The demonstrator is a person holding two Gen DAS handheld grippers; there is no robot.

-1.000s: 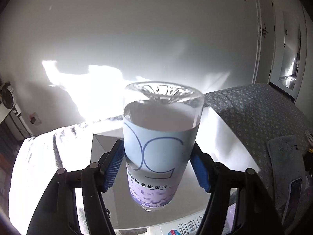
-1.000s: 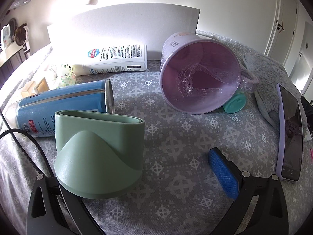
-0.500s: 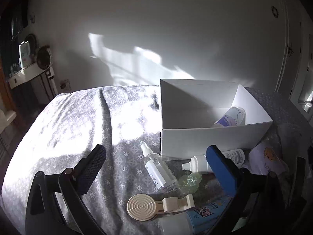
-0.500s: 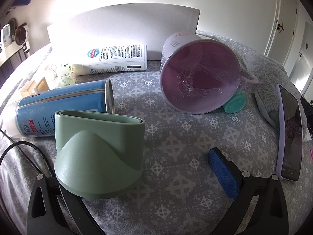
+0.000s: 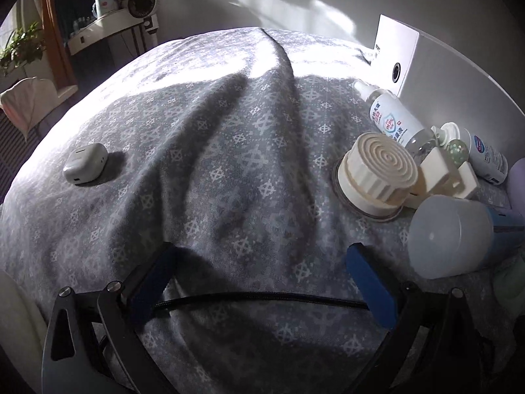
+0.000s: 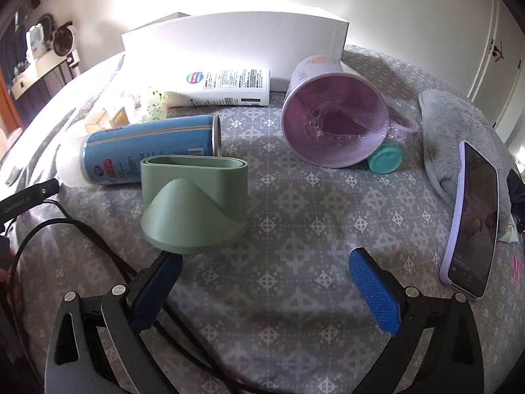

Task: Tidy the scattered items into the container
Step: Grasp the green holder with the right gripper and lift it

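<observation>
Two grippers, both with fingers spread apart and holding nothing. Left gripper (image 5: pixel 259 279) hovers low over the grey patterned bed (image 5: pixel 229 151); a white earbud case (image 5: pixel 85 163) lies well apart to its left. Right gripper (image 6: pixel 265 282) sits just behind the green holder (image 6: pixel 193 203). Blue can (image 6: pixel 147 154), white bottle (image 6: pixel 223 87) and purple cup (image 6: pixel 334 121) lie outside the white box (image 6: pixel 236 42), near its front wall.
</observation>
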